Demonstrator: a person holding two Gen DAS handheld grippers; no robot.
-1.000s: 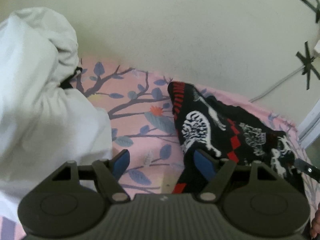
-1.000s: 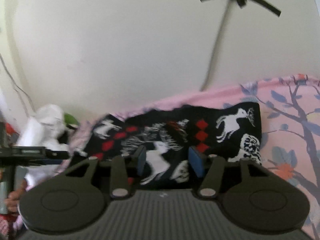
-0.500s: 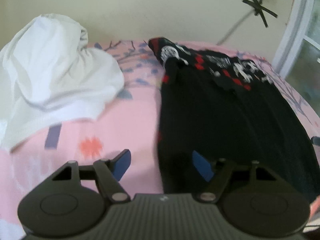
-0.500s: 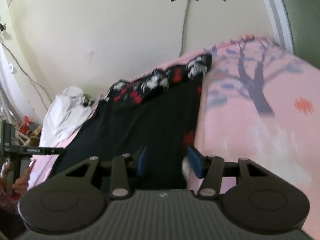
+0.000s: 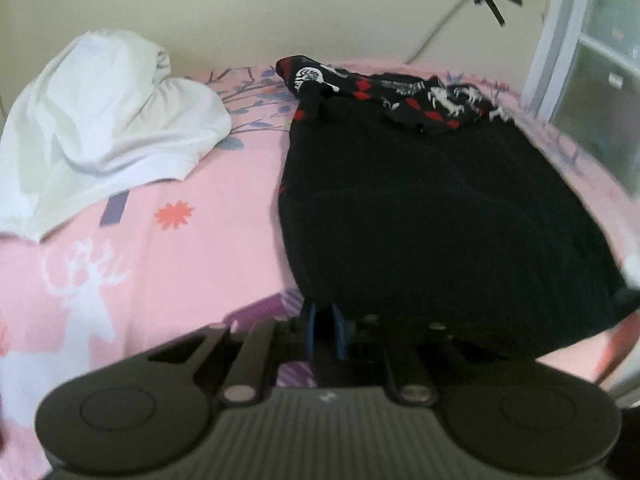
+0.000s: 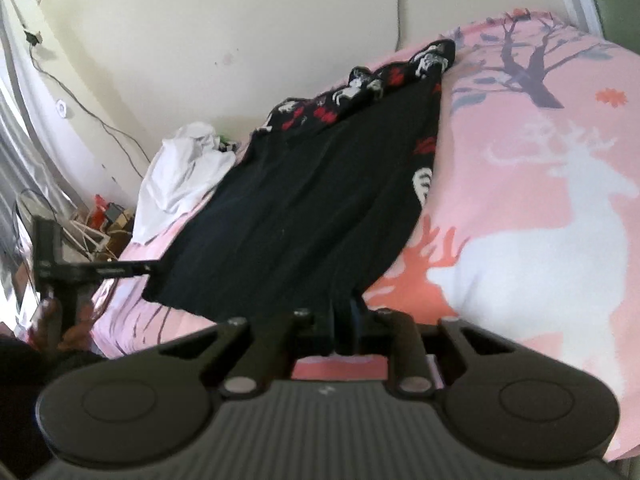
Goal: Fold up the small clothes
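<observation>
Both wrist cameras look low and close along their grippers across a pink bedsheet [image 5: 180, 280] toward the cream wall [image 6: 240, 20], from near opposite corners, it seems. Each frames the same black garment [image 5: 440, 220] and white cloth [image 6: 180, 168].

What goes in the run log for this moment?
left tongs: shut on black garment near hem | right tongs: closing on same hem | white garment: untouched | bedsheet: underneath

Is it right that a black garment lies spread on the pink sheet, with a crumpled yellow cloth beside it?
Not quite. The crumpled cloth beside the black garment is white, not yellow, as the left wrist view shows. The rest holds: the garment lies spread on the pink sheet.
</observation>
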